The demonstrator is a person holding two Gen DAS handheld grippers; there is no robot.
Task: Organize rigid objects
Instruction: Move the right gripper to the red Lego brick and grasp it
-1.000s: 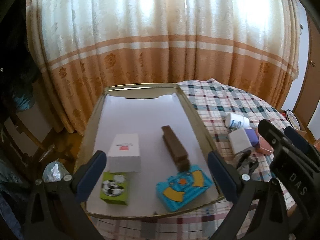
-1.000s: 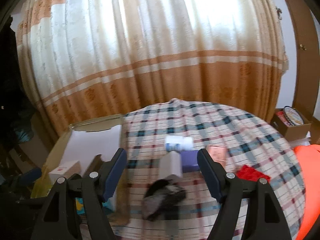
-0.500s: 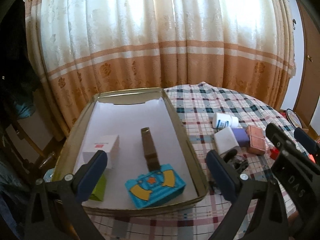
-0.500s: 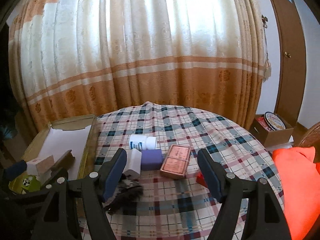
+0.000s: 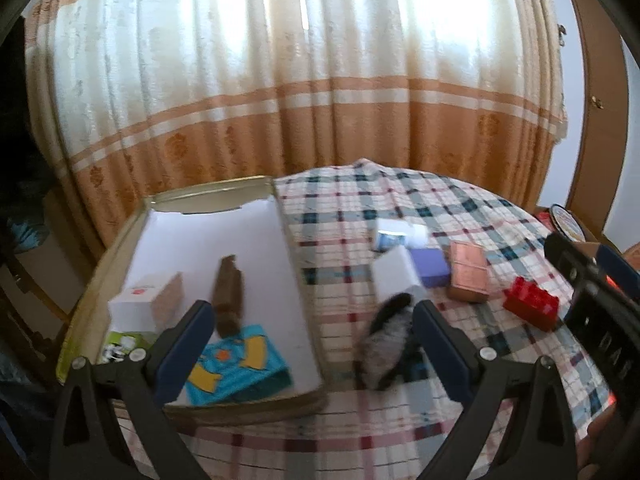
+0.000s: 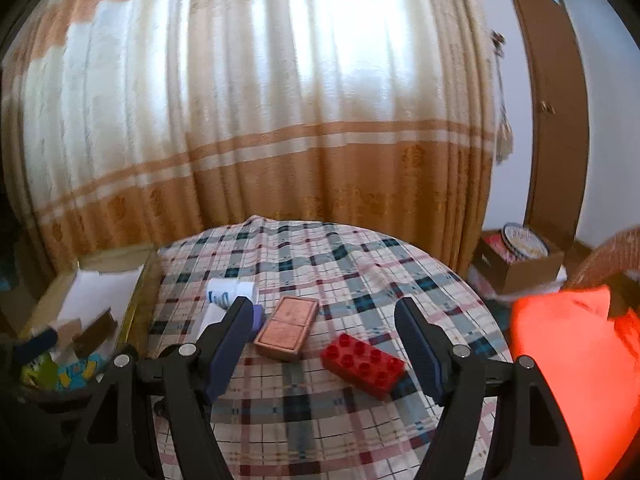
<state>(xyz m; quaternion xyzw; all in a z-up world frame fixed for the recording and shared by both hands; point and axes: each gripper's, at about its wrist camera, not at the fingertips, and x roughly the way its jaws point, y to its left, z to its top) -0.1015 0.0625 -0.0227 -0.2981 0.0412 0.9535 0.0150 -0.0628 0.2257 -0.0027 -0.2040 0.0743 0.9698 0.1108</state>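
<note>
Both grippers hover above the plaid tablecloth [image 6: 320,264] with nothing between their fingers. The left gripper [image 5: 310,350] is spread wide over the tray's [image 5: 92,280] near right corner; the tray holds a white box [image 5: 138,304], a brown block [image 5: 228,296] and a blue toy [image 5: 236,370]. The right gripper [image 6: 324,344] is also spread, framing a copper-coloured box [image 6: 287,327] and a red building brick [image 6: 363,365]. A white bottle [image 6: 230,291] lies on its side beyond them, near the tray.
</note>
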